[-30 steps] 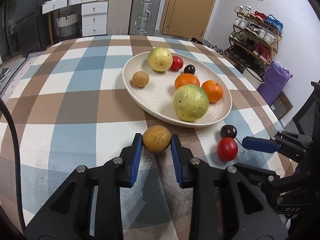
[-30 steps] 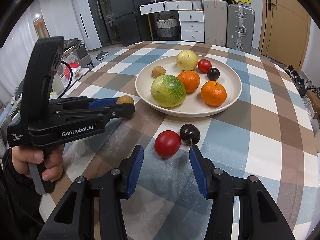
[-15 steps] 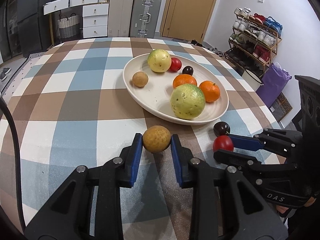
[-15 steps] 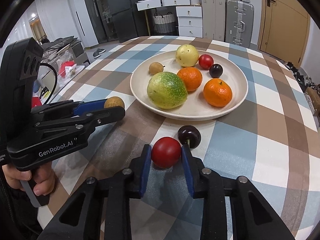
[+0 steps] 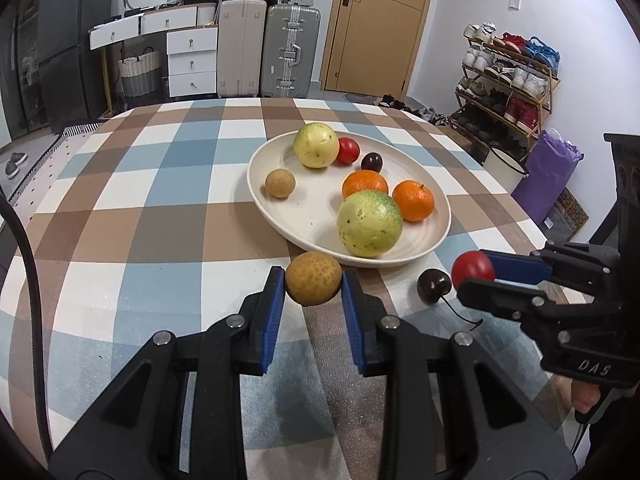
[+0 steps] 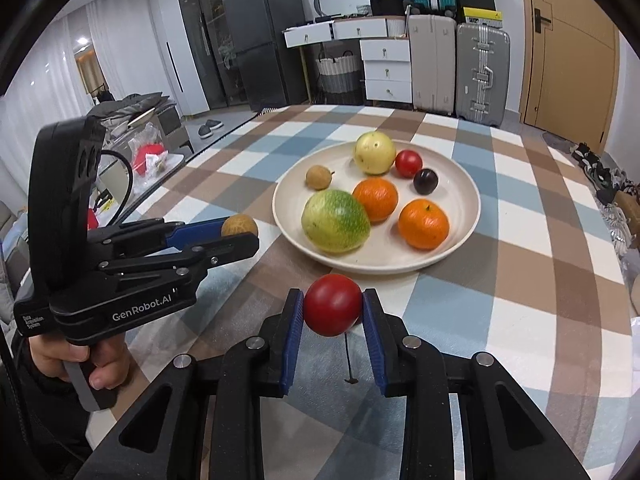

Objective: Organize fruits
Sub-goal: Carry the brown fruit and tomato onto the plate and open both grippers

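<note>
The red tomato (image 6: pixel 332 305) sits pinched between the blue pads of the right gripper (image 6: pixel 333 312), just short of the near rim of the plate (image 6: pixel 472 216) and, by the look of it, lifted a little off the checked tablecloth (image 6: pixel 520 280). The jaws are closed to the fruit's width, gripping it about its middle with its front bulging past the tips. The brown longan (image 5: pixel 313 283) is held the same way in the left gripper (image 5: pixel 313 288), also at the plate's near rim but toward its left side, jaws closed on it at mid-height.

From where I stand, the step in hand looks like carrying both fruits over the rim and setting them down inside. Doing it well means lifting each clear of the rim, not squeezing the soft tomato harder, and choosing bare spots: there is open plate by the small longan (image 5: pixel 280 183) on the left, and less room near the big green fruit (image 5: pixel 369 223) and the oranges (image 5: pixel 413 201). Release low, or round fruit may roll.

A dark cherry (image 5: pixel 433 286) lies on the cloth just outside the plate's near rim, between the two grippers, its stem trailing away from the plate. It is largely hidden behind the tomato in the right view; I'd mind not to knock it.
</note>
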The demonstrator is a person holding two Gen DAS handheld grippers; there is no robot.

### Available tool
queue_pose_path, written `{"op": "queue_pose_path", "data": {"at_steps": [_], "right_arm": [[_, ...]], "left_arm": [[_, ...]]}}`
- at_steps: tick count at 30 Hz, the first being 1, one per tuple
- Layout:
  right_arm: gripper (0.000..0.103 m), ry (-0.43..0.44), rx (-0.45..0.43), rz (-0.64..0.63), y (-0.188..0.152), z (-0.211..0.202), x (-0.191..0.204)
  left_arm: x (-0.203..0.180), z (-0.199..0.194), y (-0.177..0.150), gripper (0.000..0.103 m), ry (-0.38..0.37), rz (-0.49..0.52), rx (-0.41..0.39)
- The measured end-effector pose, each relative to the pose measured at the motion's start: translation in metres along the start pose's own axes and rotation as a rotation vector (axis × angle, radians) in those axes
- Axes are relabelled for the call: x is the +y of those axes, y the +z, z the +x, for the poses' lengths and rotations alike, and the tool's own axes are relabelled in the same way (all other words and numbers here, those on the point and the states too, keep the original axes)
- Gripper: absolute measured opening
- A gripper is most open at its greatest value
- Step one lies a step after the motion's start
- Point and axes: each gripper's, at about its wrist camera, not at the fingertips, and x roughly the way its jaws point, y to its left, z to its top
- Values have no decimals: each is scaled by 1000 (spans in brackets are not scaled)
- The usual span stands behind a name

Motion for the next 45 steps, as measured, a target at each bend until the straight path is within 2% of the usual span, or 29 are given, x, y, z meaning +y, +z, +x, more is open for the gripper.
{"op": "queue_pose_path", "data": {"at_steps": [8, 20, 28, 36, 45], "right_arm": [[30, 2, -67, 8, 10, -15, -13], [30, -6, -142, 38, 33, -22, -41], [30, 0, -161, 73, 43, -7, -59], [30, -7, -151, 121, 51, 24, -77], [30, -15, -170, 147, 53, 39, -85]], "left_arm": [[-6, -11, 9, 26, 21, 17, -51], [-5, -8, 35, 26, 39, 27, -107], [-2, 14, 53, 26, 42, 20, -119], [5, 33, 55, 26, 46, 4, -107], [5, 49, 56, 26, 69, 20, -103]]}}
